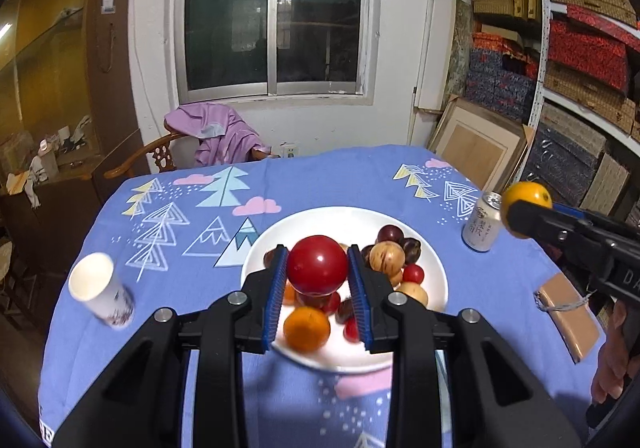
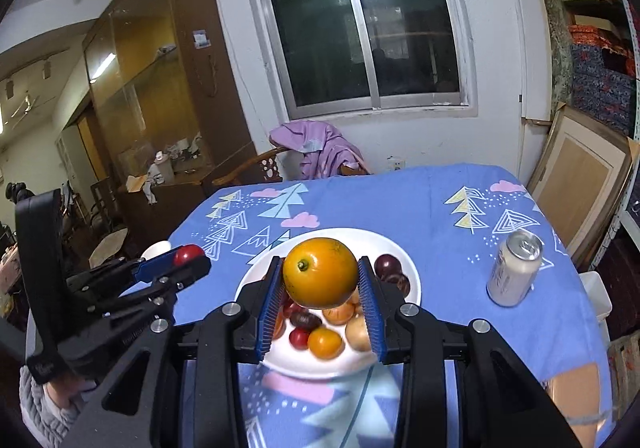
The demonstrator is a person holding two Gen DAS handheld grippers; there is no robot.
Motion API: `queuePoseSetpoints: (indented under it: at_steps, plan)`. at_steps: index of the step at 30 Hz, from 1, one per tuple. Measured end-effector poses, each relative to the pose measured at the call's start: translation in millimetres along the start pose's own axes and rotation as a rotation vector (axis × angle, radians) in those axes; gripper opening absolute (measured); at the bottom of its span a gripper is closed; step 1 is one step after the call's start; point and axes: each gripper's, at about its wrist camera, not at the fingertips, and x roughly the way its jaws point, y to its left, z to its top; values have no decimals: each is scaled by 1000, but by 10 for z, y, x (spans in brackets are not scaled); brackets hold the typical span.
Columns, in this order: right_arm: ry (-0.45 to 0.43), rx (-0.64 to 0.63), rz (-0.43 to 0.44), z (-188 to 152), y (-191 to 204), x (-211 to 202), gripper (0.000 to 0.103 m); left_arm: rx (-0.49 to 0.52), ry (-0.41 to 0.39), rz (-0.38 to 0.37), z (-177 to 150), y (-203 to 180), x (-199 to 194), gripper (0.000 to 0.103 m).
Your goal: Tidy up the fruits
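My left gripper (image 1: 317,266) is shut on a red apple (image 1: 317,265), held in the air above the white plate (image 1: 438,280). Over the same plate (image 2: 414,280) my right gripper (image 2: 320,274) is shut on a large orange (image 2: 320,272). Each gripper shows in the other's view: the right one with its orange (image 1: 526,200) at the right edge, the left one with the apple (image 2: 188,253) at the left. The plate holds several fruits: a small orange (image 1: 307,328), dark plums (image 1: 390,234), a tan fruit (image 1: 386,257) and small red ones (image 1: 413,273).
A drink can (image 1: 483,222) stands right of the plate and a white paper cup (image 1: 100,290) left of it on the blue patterned tablecloth (image 1: 320,176). A brown flat packet (image 1: 568,314) lies at the table's right edge. A chair with purple cloth (image 1: 220,136) stands behind the table.
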Motion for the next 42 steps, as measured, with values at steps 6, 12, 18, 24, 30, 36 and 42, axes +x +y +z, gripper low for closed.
queuePoseSetpoints:
  at_steps: [6, 12, 18, 24, 30, 36, 42]
  plan:
    - [167, 12, -48, 173, -131, 969, 38, -33, 110, 5, 291, 61, 832, 30]
    - [281, -26, -102, 145, -196, 1748, 38, -65, 237, 6, 374, 269, 1653, 30]
    - [343, -77, -144, 90, -190, 2195, 38, -53, 302, 16, 399, 289, 2130, 28]
    - [392, -72, -154, 45, -281, 2424, 38, -60, 353, 17, 338, 328, 2396, 32]
    - [385, -75, -157, 68, -284, 2439, 39, -73, 359, 21, 294, 376, 2432, 43]
    - [338, -63, -161, 180, -267, 2280, 48, -81, 326, 31, 354, 402, 2231, 50]
    - [277, -87, -148, 275, -91, 1920, 48, -69, 257, 54, 452, 371, 1763, 52]
